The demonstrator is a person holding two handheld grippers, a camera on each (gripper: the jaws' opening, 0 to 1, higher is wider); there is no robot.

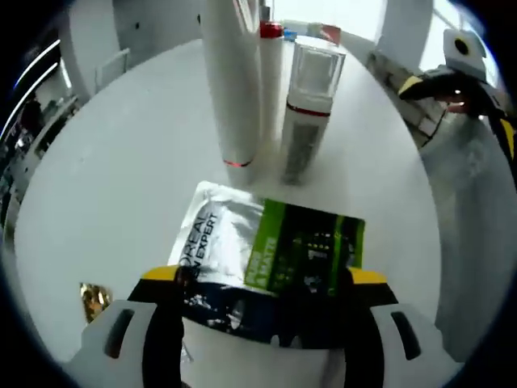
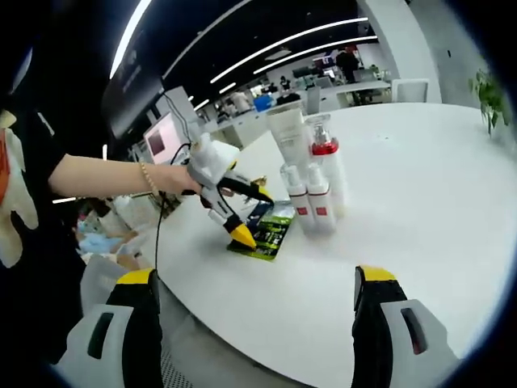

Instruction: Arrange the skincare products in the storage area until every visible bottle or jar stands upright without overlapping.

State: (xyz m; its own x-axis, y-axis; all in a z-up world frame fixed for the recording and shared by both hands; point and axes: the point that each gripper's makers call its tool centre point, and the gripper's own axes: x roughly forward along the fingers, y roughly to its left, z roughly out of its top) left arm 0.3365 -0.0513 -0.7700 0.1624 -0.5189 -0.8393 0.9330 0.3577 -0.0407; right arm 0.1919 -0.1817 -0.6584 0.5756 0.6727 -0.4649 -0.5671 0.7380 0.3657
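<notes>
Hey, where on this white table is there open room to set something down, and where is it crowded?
Free: the wide table stretch to the right of the bottle cluster in the right gripper view, and the near strip ahead of the right gripper. Crowded: around the bottles and the flat sachet, where the left gripper works.

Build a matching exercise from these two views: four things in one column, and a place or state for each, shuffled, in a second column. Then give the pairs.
Things
1. sachet
2. tall white tube
3. left claw
4. right claw

Places or states
A. open, holding nothing, back from the products
B. standing upright among the bottles
C. lying flat on the white table
D. tips down at the sachet's edge

Pairs: 1-C, 2-B, 3-D, 4-A
</notes>
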